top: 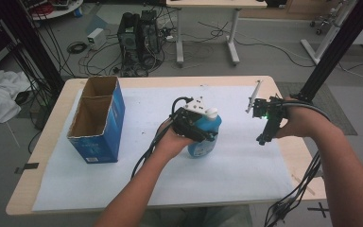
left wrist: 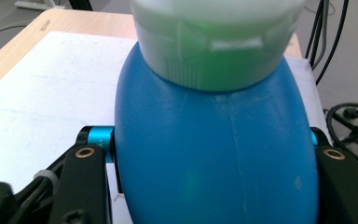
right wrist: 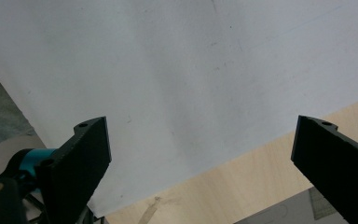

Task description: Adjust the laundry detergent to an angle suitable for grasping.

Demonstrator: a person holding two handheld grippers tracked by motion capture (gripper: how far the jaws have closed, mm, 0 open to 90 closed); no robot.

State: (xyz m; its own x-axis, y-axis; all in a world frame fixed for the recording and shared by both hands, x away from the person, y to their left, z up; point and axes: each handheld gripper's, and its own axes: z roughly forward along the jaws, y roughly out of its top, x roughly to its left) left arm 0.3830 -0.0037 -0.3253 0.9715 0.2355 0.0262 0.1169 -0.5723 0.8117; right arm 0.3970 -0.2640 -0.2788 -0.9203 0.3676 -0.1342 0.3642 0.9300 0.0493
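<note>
Jaws of the left gripper [top: 203, 135] clamped the blue bottle [left wrist: 214, 158] above the white sheet [top: 137, 170]; the right gripper [right wrist: 200, 154] hung open and empty. Carrying seemed underway; next, likely a steady move toward the open box [top: 97, 118].

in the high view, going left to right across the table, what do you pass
Blue cardboard box → left gripper shut on the blue bottle → right gripper, jaws open, nothing in them.
</note>
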